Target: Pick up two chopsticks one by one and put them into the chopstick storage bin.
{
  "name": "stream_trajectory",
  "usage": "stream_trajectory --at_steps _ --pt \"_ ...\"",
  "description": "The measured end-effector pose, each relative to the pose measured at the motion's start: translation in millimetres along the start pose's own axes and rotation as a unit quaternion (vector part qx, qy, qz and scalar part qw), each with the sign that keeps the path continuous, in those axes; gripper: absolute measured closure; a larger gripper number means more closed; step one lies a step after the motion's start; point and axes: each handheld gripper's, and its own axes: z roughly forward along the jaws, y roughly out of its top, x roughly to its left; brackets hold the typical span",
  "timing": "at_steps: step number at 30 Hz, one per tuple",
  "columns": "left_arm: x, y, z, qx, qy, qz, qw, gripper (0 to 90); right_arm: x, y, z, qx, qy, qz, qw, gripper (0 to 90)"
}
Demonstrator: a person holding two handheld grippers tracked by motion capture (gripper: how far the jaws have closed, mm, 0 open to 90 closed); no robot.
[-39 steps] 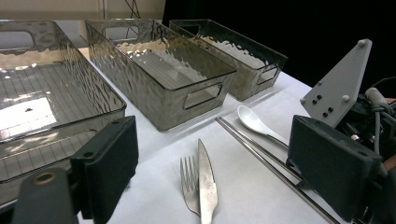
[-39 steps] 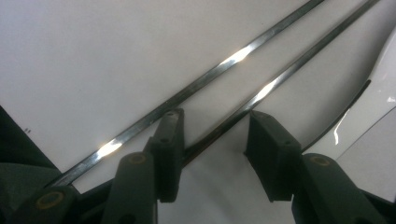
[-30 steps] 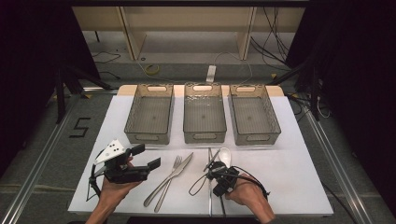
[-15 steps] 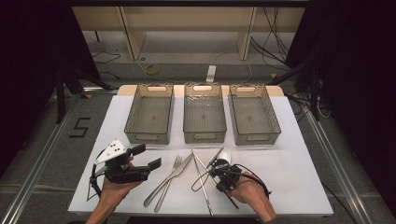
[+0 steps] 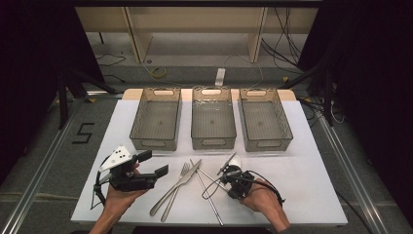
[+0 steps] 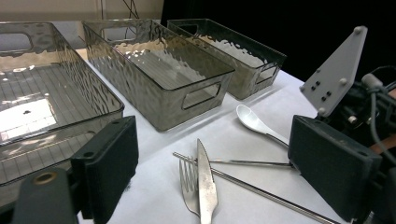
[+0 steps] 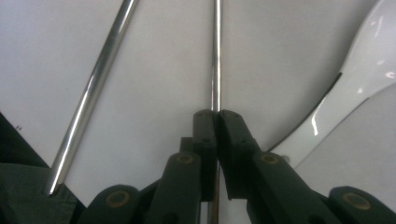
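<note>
Pinching a chopstick [image 7: 216, 56], the right gripper [image 7: 216, 114] fingers have just closed; left gripper [image 6: 210, 154] seemingly released.

Cutlery [image 5: 181, 187] before three bins [image 5: 213, 119]

A black figure "5" [image 5: 84, 132] is marked on the grey floor left of the table.
</note>
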Motion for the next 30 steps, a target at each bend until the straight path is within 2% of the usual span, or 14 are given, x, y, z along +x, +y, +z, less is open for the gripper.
stream_trajectory --at_steps 8,12,15,17,18,20,22,23,25,28,29,30 --pt "-0.2 0.1 0.6 0.003 -0.002 0.000 1.0000 15.5 -9.0 -9.1 -16.8 -0.012 -0.009 0.001 0.9999 86.0" --pt "0.0 0.2 1.3 0.003 -0.003 0.000 1.0000 15.5 -15.6 -14.1 -29.5 -0.036 -0.012 0.007 0.9993 86.0" --pt "0.1 0.6 2.6 0.007 -0.004 0.005 1.0000 15.6 -16.9 -15.6 -33.8 -0.040 -0.010 0.008 0.9991 86.1" --pt "0.8 1.2 5.5 0.014 -0.010 0.008 0.9998 15.7 -17.8 -16.7 -37.0 -0.039 -0.007 0.001 0.9992 86.1" --pt "1.6 2.0 7.8 0.026 -0.015 0.015 0.9994 15.6 -17.3 -16.7 -41.4 -0.049 -0.009 -0.001 0.9987 86.0" --pt "1.0 3.0 13.3 0.041 -0.031 0.019 0.9985 15.6 -16.6 -16.4 -43.7 -0.052 -0.008 -0.005 0.9986 86.0" --pt "-0.7 3.1 20.5 0.063 -0.045 0.021 0.9967 15.6 -14.5 -15.8 -48.1 -0.061 -0.001 -0.011 0.9981 86.0" --pt "-1.8 2.8 24.5 0.079 -0.056 0.025 0.9950 15.6 -12.8 -15.2 -49.8 -0.065 0.002 -0.015 0.9978 86.0" --pt "-5.2 2.0 33.9 0.103 -0.064 0.040 0.9918 15.5 -8.6 -13.4 -53.2 -0.070 0.007 -0.026 0.9972 86.0" --pt "-13.0 3.9 49.4 0.128 -0.082 0.064 0.9863 15.6 -0.3 -9.7 -57.6 -0.074 0.015 -0.042 0.9963 86.0" --pt "-16.6 5.1 54.4 0.134 -0.090 0.073 0.9841 16.0 6.1 -7.3 -59.1 -0.077 0.020 -0.055 0.9953 86.0" --pt "-20.6 6.0 59.3 0.142 -0.100 0.083 0.9813 16.0 6.1 -7.3 -59.1 -0.077 0.020 -0.055 0.9953 86.0"
